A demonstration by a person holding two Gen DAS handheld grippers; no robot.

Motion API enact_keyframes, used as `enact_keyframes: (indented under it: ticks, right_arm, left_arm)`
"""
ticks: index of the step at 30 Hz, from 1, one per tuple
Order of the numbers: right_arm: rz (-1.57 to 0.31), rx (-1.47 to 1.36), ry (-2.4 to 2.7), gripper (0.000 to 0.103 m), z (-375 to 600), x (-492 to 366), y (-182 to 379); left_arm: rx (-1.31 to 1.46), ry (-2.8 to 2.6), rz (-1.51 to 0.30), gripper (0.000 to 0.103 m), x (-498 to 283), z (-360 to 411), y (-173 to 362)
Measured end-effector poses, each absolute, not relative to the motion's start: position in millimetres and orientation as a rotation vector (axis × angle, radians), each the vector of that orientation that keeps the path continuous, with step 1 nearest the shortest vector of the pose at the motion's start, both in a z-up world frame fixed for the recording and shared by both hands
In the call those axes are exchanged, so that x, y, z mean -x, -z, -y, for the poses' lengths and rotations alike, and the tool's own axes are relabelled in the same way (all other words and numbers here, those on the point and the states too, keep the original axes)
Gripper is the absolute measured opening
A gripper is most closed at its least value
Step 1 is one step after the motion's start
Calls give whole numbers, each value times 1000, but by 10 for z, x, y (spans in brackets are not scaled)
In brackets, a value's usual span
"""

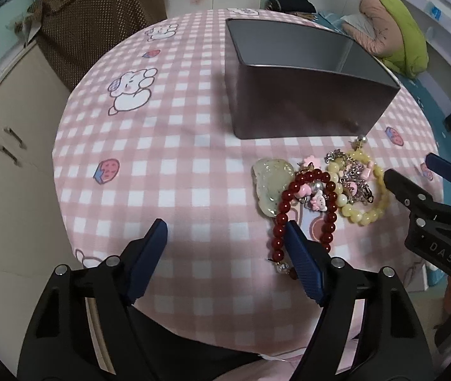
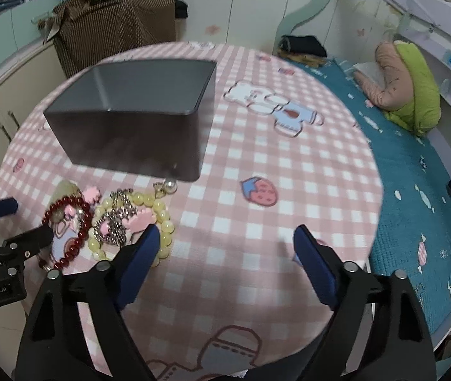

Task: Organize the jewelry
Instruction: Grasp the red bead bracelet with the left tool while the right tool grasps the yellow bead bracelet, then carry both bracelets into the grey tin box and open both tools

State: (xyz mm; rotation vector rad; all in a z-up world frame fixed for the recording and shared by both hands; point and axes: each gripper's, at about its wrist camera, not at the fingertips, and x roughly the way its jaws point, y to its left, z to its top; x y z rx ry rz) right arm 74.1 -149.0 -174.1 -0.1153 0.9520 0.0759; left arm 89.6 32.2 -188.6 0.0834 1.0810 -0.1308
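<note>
Pink-and-white checked cloth covers the round tabletop (image 1: 168,171), and nothing on it is fastened down, so a dragged claw could bunch the fabric and shift everything. The grey box (image 1: 304,95) stands open-topped at the far side, its walls tall; from these views it looks empty, though its floor is mostly hidden. A piece lifted too low could catch on that rim and drop outside.

The left claw (image 1: 225,238) hovers spread wide and holds nothing, its right finger over the near part of the red bead bracelet (image 1: 288,203). The right claw (image 2: 225,244) is likewise wide apart and holds nothing, its left finger over the edge of the yellow bead bracelet (image 2: 162,219).

All the jewelry lies in 1 heap just in front of the box. The 2 bracelets overlap, with a silver chain (image 1: 355,174) and small pink charms (image 1: 317,201) tangled across them, and a pale green pendant (image 1: 271,184) touching the red beads. The main risk, in my judgement, is that pulling 1 strand drags the others along. Round beads may also slip from the smooth pads. The pearl earring (image 2: 171,185) beside the box could roll away if nudged.
</note>
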Motion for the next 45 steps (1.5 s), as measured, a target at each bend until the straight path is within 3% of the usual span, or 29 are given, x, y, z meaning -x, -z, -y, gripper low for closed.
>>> enact_keyframes:
  ticks: [4,7,8,9,11,25,45]
  right_arm:
    - [-965,119,-141,55,1442,-737,1799]
    - [-969,118,-198,24,1399,-707,1784]
    - [-969,129,-209,10,1368,-698,1783]
    - [-968,140,-210,9,1347,-695,1782]
    - [-970,125,-216,9,1357,-706,1777]
    - [-832,71,-269,9,1443,-668,1268]
    - [-636,37,-321,9,1440,-635,588]
  left_arm:
    - [-98,157,-1063,62,-854,-315,1898]
    - [-119,186,-1053,38,-816,-287,1878]
    - [-120,200,-1049,22,-801,-281,1876]
    - [-118,216,-1048,12,-794,-285,1876]
    - [-75,285,-1040,8,-827,-274,1847]
    - [114,428,-965,8,-831,-357,1495]
    - [139,451,-814,8,-922,-313,926]
